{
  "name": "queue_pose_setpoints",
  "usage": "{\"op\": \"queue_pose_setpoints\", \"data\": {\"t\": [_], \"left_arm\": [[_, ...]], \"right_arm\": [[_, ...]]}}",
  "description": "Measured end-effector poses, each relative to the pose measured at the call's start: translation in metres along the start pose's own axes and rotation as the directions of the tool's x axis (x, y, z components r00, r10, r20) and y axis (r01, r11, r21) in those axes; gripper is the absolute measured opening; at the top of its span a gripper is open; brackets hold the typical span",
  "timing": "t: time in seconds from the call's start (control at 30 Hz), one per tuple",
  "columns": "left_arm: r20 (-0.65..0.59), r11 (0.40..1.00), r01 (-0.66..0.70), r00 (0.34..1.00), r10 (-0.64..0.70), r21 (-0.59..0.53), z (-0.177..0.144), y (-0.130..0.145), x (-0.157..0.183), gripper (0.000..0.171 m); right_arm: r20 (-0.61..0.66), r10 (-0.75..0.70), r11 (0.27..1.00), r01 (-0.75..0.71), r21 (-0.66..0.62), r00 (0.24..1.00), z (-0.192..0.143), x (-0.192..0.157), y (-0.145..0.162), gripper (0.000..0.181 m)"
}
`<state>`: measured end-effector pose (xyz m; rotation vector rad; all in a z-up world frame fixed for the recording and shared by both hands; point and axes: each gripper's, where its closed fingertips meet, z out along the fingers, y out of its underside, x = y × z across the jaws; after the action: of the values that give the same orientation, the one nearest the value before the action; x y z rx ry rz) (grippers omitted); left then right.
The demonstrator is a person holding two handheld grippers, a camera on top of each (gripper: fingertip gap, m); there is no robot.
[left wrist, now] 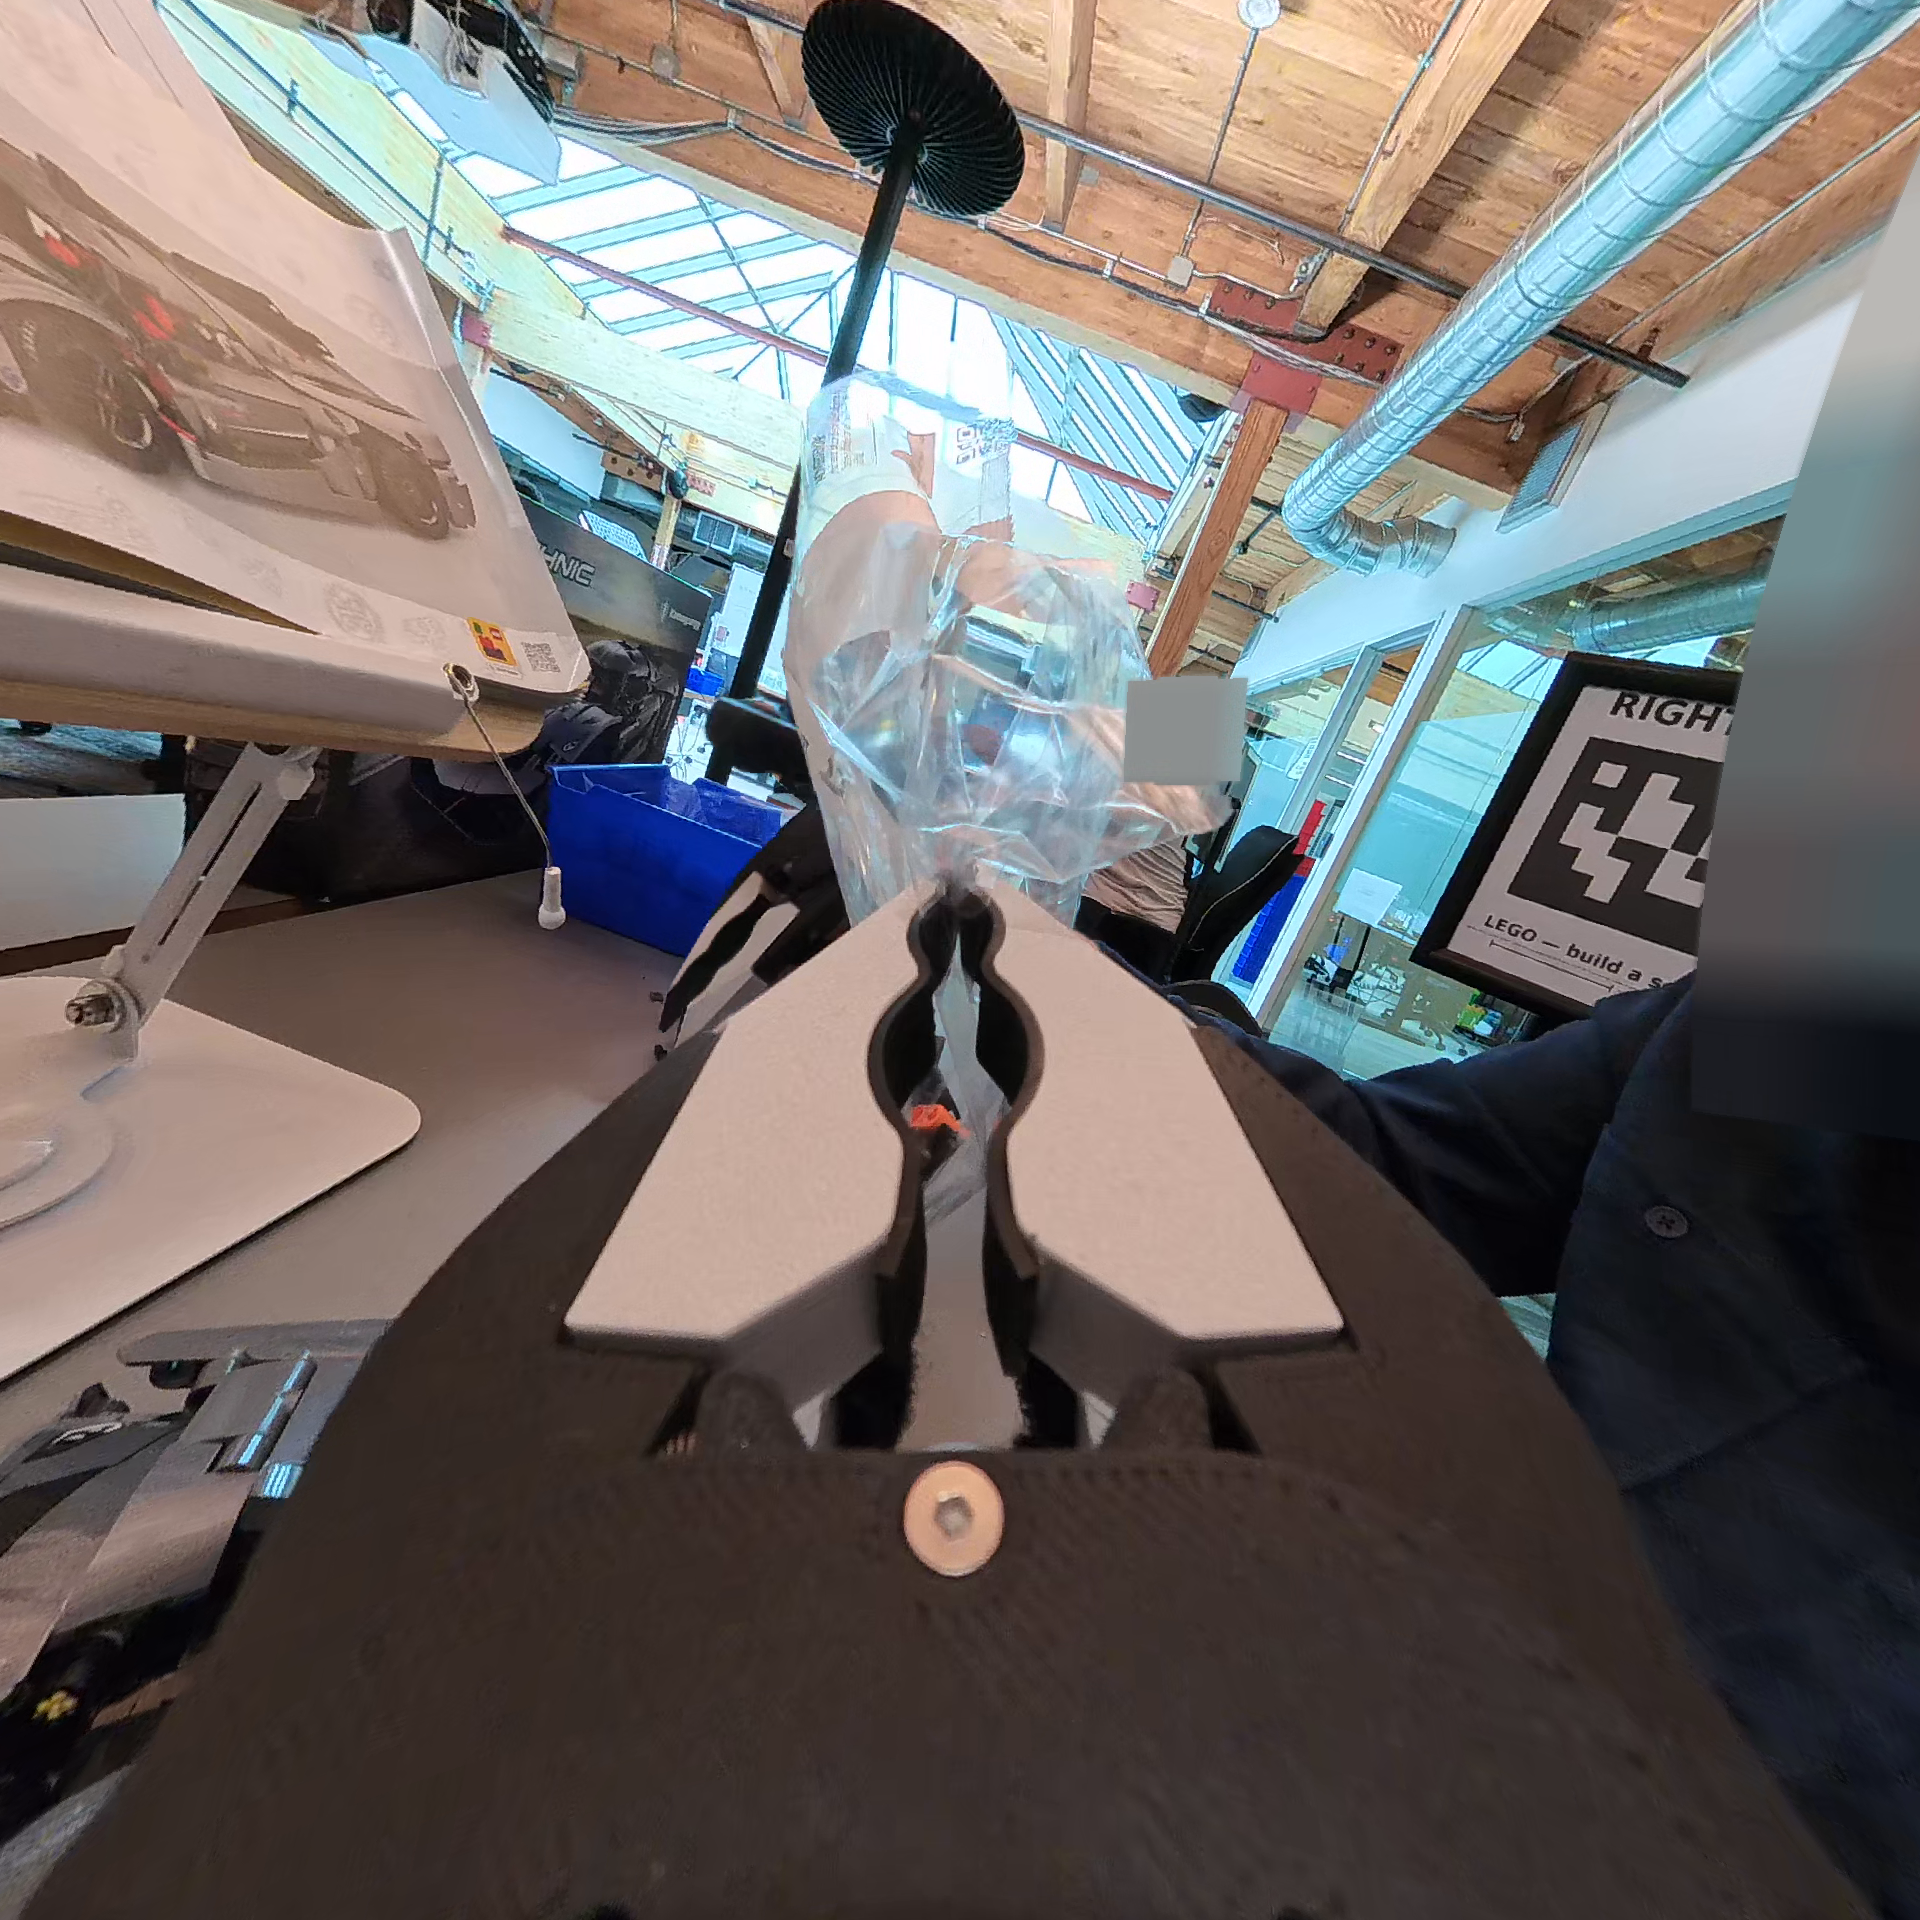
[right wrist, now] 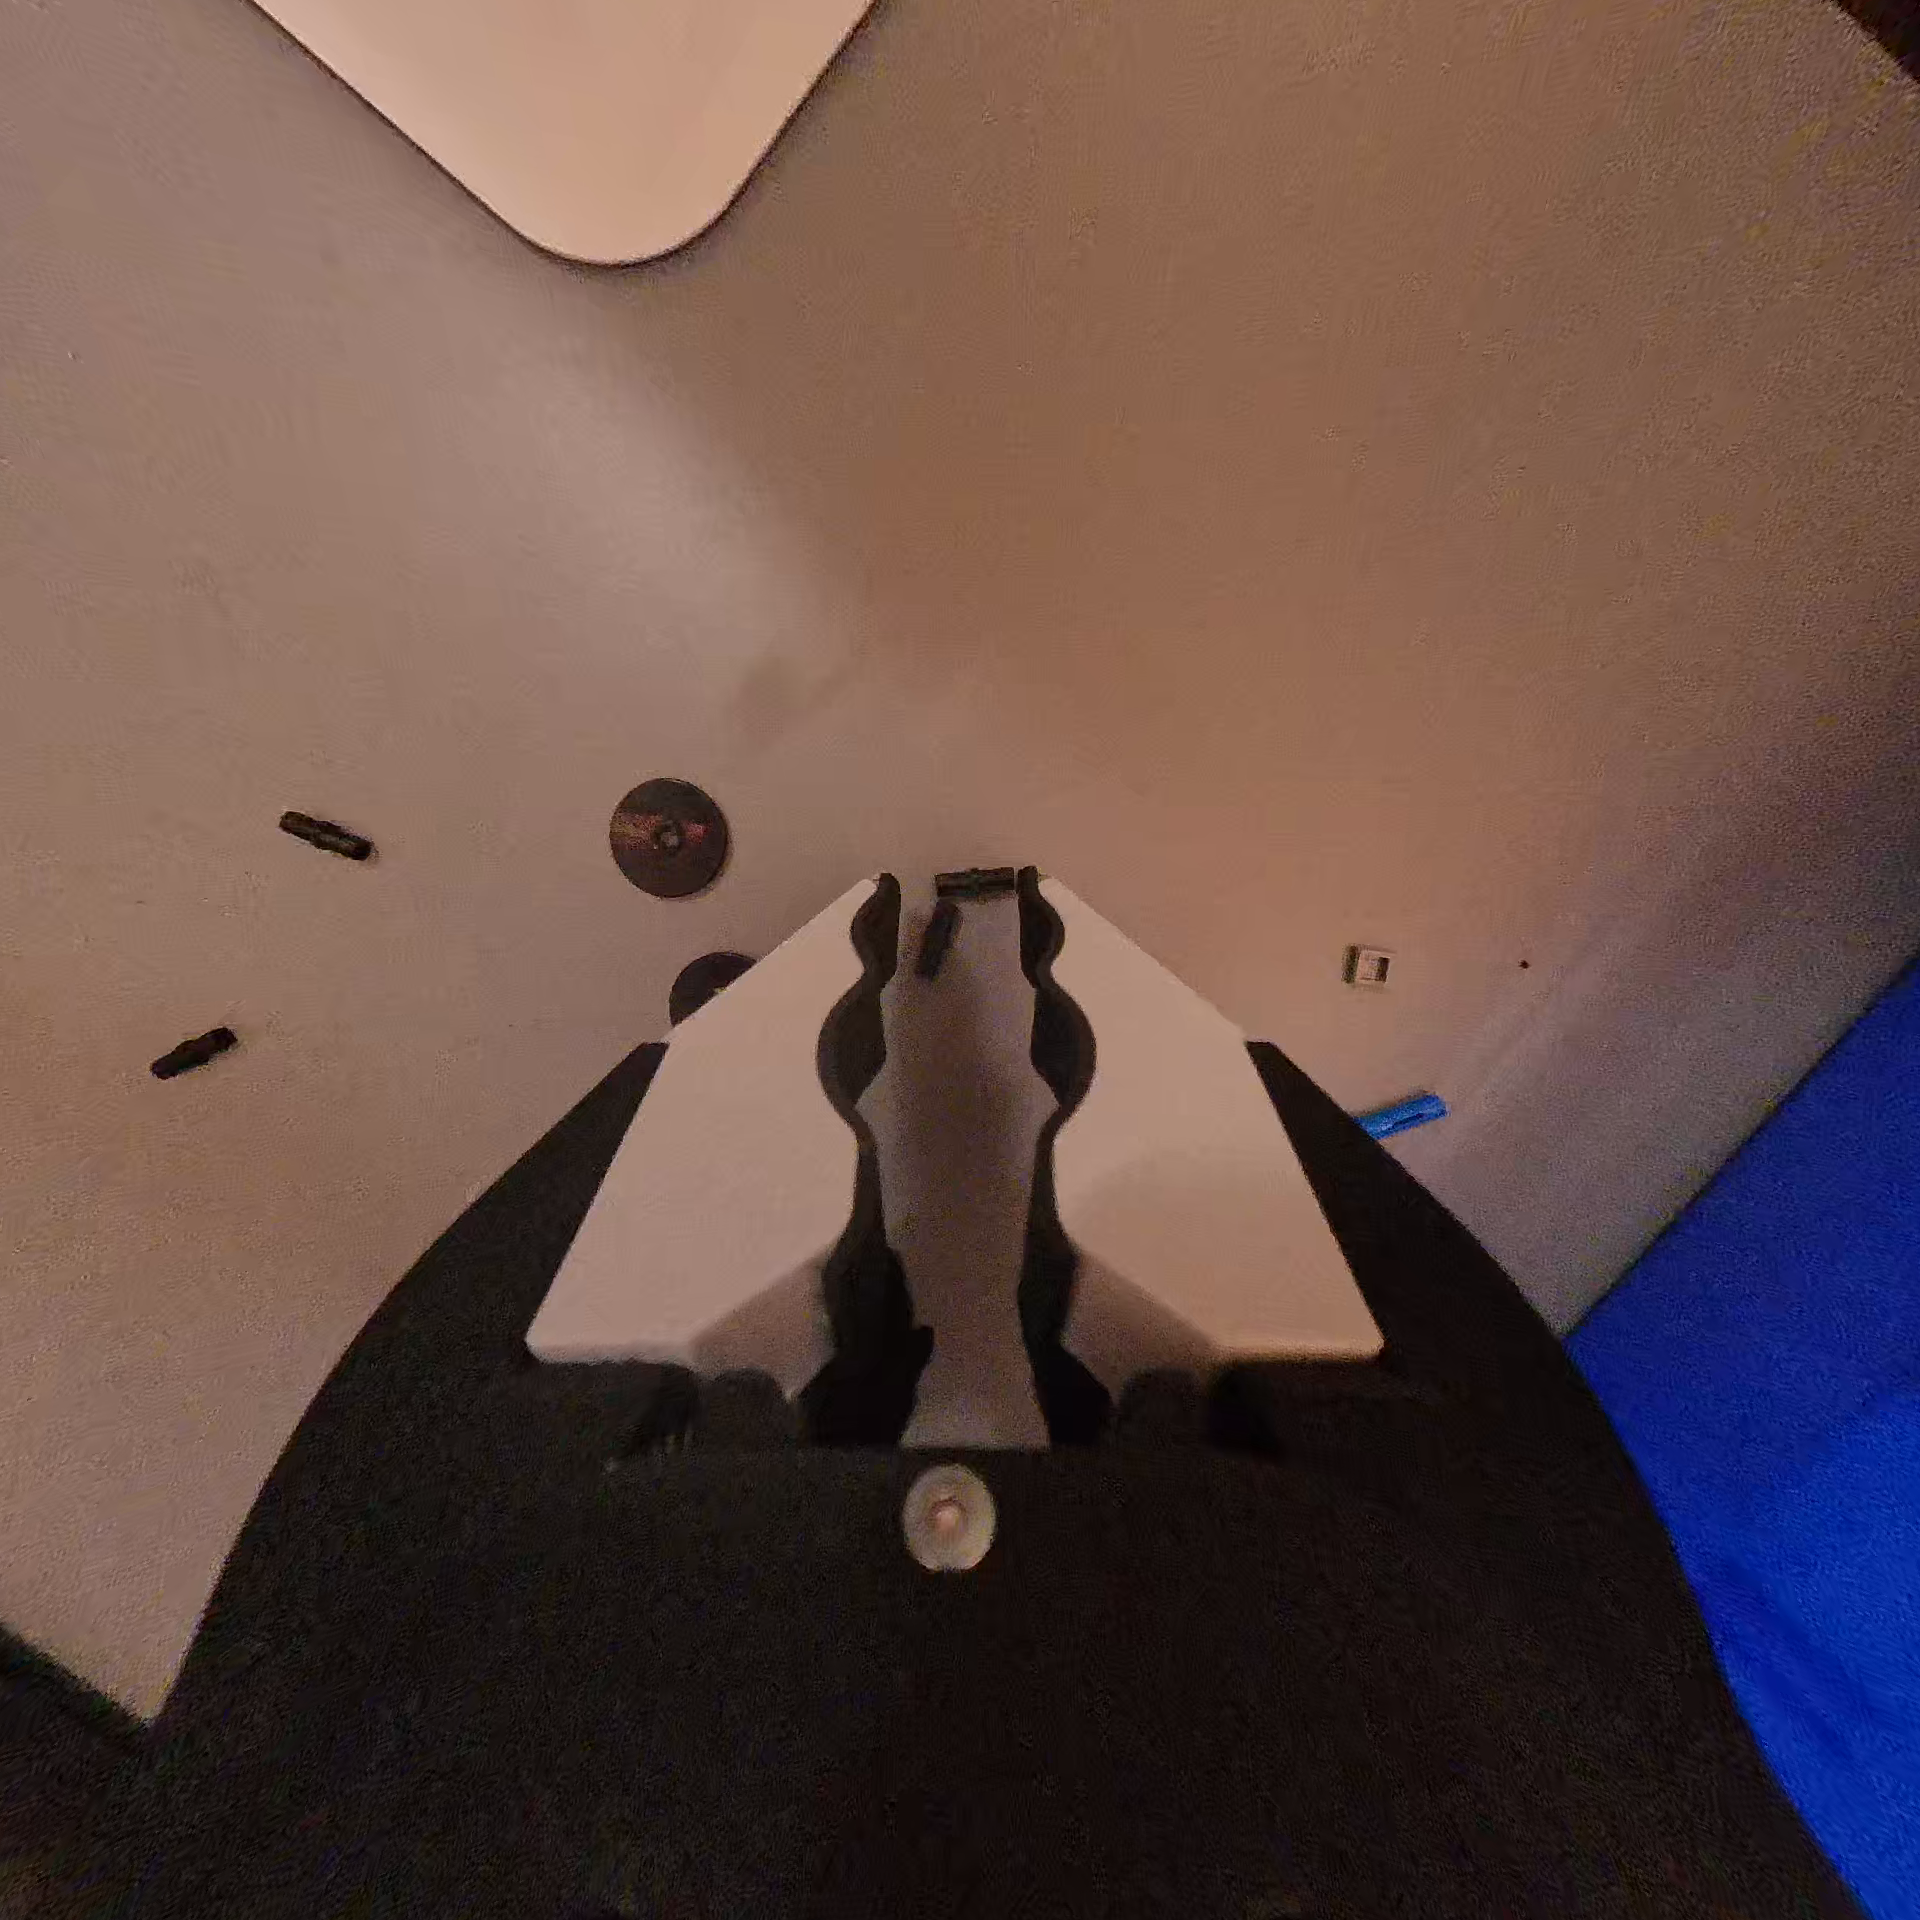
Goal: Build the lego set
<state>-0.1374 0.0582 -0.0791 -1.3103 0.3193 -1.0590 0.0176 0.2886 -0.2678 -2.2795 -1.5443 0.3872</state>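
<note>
My left gripper (left wrist: 958, 909) is shut on a crumpled clear plastic bag (left wrist: 935, 665) and holds it up in the air; small orange and black pieces (left wrist: 935, 1127) show in the bag between the jaws. My right gripper (right wrist: 956, 883) is open and points down at the grey table (right wrist: 1247, 520). Two short black pins (right wrist: 971, 883) lie on the table between its fingertips. More black pins (right wrist: 324, 835) (right wrist: 193, 1052) and a black disc (right wrist: 668, 836) lie to its left. A second dark round piece (right wrist: 707, 977) is partly hidden by the left finger.
An open instruction booklet (left wrist: 239, 416) rests on a white stand (left wrist: 156, 1122) at the left. A blue bin (left wrist: 655, 852) stands behind it. A small blue piece (right wrist: 1403, 1114), a small grey piece (right wrist: 1369, 965) and a blue surface (right wrist: 1766, 1403) are at the right. A person's dark sleeve (left wrist: 1558, 1195) shows. Tip to tip, the grippers are about 35 centimetres apart. The black disc (right wrist: 668, 836) sits 5 centimetres or so from the ends of my right fingers.
</note>
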Motion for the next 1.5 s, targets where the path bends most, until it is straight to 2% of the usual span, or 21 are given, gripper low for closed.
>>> {"op": "queue_pose_setpoints", "data": {"t": [0.17,0.5,0.67,0.73,0.8,0.93,1.0,1.03,1.1,1.17,1.3,1.4,1.5], "left_arm": [[-0.007,1.000,0.000,1.000,0.000,-0.003,0.001,0.001,0.001,0.000],[-0.006,1.000,-0.002,1.000,0.002,0.003,0.000,-0.001,0.002,0.000],[-0.004,1.000,-0.002,1.000,0.002,0.003,0.000,-0.001,0.002,0.000],[-0.005,1.000,-0.001,1.000,0.001,0.002,0.000,0.000,0.001,0.000],[-0.006,1.000,0.001,1.000,-0.001,-0.001,0.001,0.001,0.001,0.000],[-0.008,1.000,0.004,1.000,-0.004,-0.014,0.003,0.004,0.000,0.000],[-0.009,1.000,0.007,1.000,-0.008,-0.019,0.005,0.005,0.000,0.000],[-0.008,1.000,0.007,1.000,-0.007,-0.021,0.005,0.006,-0.001,0.000],[-0.007,1.000,0.007,1.000,-0.007,-0.023,0.005,0.006,-0.001,0.000],[-0.006,1.000,0.007,1.000,-0.007,-0.019,0.004,0.005,-0.001,0.000],[-0.006,1.000,0.006,1.000,-0.006,-0.016,0.003,0.005,-0.001,0.000],[-0.008,1.000,0.006,1.000,-0.006,-0.019,0.004,0.005,0.000,0.000],[-0.007,1.000,0.005,1.000,-0.005,-0.019,0.004,0.005,0.000,0.000]], "right_arm": [[0.008,0.031,0.999,-0.031,-0.015,0.999,0.008,0.001,0.002,0.013],[0.021,0.029,1.000,-0.029,-0.004,0.999,0.009,0.002,0.002,0.013],[0.051,0.032,0.998,-0.034,0.052,0.998,-0.007,0.000,-0.005,0.013],[0.102,0.017,0.989,-0.032,0.147,0.995,-0.033,-0.011,-0.020,0.013],[0.158,-0.040,0.955,-0.009,0.295,0.987,-0.076,-0.029,-0.045,0.013],[0.178,-0.245,0.799,0.095,0.594,0.953,-0.181,-0.083,-0.091,0.013],[0.188,-0.361,0.716,0.142,0.683,0.914,-0.219,-0.117,-0.105,0.013],[0.191,-0.400,0.697,0.163,0.698,0.896,-0.228,-0.131,-0.109,0.013],[0.188,-0.445,0.706,0.214,0.675,0.876,-0.227,-0.150,-0.111,0.013],[0.221,-0.469,0.745,0.249,0.618,0.855,-0.210,-0.165,-0.107,0.014],[0.217,-0.445,0.760,0.238,0.605,0.869,-0.193,-0.163,-0.110,0.024],[0.196,-0.394,0.739,0.182,0.649,0.898,-0.204,-0.142,-0.111,0.020],[0.102,-0.224,0.801,0.123,0.586,0.969,-0.190,-0.087,-0.097,0.018]]}}
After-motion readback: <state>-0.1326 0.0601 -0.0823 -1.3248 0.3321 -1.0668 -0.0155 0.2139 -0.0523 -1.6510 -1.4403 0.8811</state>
